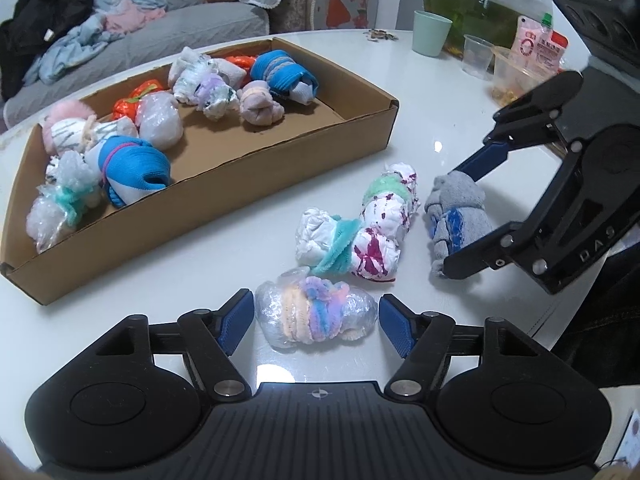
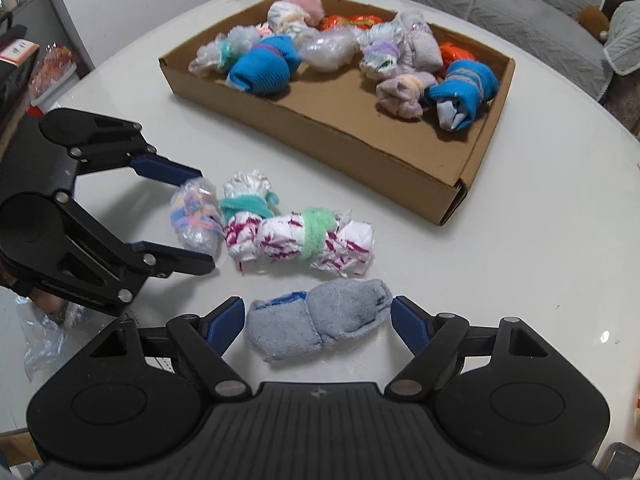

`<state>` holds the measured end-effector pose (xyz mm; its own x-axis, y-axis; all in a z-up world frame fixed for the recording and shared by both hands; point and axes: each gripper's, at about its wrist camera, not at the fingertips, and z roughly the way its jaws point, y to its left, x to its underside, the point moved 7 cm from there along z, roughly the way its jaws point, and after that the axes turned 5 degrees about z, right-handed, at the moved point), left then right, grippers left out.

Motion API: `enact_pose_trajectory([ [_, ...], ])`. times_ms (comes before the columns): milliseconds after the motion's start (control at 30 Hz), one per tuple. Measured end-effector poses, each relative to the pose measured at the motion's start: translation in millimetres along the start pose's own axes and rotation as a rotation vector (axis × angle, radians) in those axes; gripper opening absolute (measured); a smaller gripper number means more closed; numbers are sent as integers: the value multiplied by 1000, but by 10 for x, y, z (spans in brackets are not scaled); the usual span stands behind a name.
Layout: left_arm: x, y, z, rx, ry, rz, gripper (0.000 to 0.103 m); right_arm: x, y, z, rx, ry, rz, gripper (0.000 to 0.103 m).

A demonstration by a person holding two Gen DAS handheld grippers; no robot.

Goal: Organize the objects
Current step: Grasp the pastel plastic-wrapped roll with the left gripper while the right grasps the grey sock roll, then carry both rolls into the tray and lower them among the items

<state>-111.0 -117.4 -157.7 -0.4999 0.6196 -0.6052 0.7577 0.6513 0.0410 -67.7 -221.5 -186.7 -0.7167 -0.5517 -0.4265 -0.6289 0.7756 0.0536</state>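
1. Left wrist view, from the left: a brown cardboard tray [image 1: 224, 168] lies on the white table [image 1: 440, 120], filled with small tied bundles, among them a blue sock roll [image 1: 134, 170] at its near end and another blue roll [image 1: 282, 74] at its far end.
2. Right of the tray, on the bare table, lie a white bundle with a teal band [image 1: 320, 240] and, touching it, a white bundle with magenta marks [image 1: 386, 216].
3. Nearest the camera, the left gripper [image 1: 316, 320] has a clear plastic bundle wrapped in pastel yarn [image 1: 316, 316] between its blue pads. The jaws stand just off each end of it, with a sliver of gap showing, so they are open, not gripping.
4. Farther right, the right gripper [image 1: 460, 220] straddles a grey sock roll [image 1: 456, 216]. White lettering on its black body seems to read "DA9"; I cannot be sure of it.
5. At the far right edge stand a mint cup [image 1: 430, 32], clear plastic cups [image 1: 478, 56] and a pink packet [image 1: 534, 46] with print too small to read.
6. Right wrist view: the grey sock roll [image 2: 320, 324] lies crosswise between the blue pads [image 2: 226, 320]. The pads sit just beside its ends, and whether they touch it I cannot tell.
7. Its jaws look open around the roll, which rests on the table.
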Motion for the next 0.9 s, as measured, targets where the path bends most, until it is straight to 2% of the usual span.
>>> enact_pose_trajectory([
  [133,9,15,-19,1,0,5,66,-11,11,-21,-20,3,7,61],
  [200,19,24,-25,0,3,9,66,-13,11,-36,-23,6,11,58],
  [500,-72,129,-232,-20,18,53,65,-52,-8,-263,-31,-37,25,56],
  [733,-584,422,-575,-59,-74,41,65,-326,-156,-676,-9,-210,71,56],
  [900,-954,592,-742,-88,-122,83,65,-587,-258,-909,15,-318,90,56],
])
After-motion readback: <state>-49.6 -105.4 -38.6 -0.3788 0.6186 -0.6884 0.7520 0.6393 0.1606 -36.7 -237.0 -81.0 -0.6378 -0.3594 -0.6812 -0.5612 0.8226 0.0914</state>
